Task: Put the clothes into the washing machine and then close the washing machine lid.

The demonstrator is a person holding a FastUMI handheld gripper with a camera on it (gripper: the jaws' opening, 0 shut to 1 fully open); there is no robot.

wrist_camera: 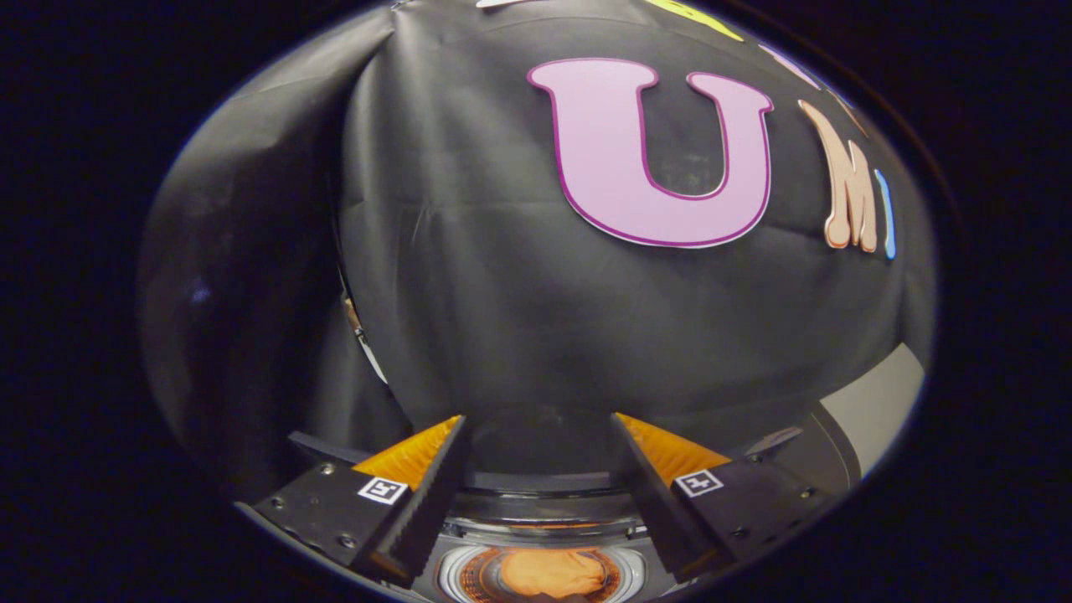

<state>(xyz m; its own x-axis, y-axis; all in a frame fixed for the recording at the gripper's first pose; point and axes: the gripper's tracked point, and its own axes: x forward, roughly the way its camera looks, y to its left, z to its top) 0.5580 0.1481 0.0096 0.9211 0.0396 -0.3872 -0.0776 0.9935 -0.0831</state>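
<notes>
My gripper (537,419) is open, its two fingers spread wide and pointing at the black cloth wall. Below and between the fingers lies the washing machine's round drum (456,576), seen from above. An orange garment (553,574) lies bunched inside the drum. The machine's dark lid (543,452) seems to stand raised behind the drum, and its rounded top edge sits in the gap between the fingers. I cannot tell whether either finger touches it.
The black cloth wall (519,276) hangs close ahead, with a fold and a seam to the left. A pale grey surface (875,406) shows low at the right, beside the machine's dark body (804,456).
</notes>
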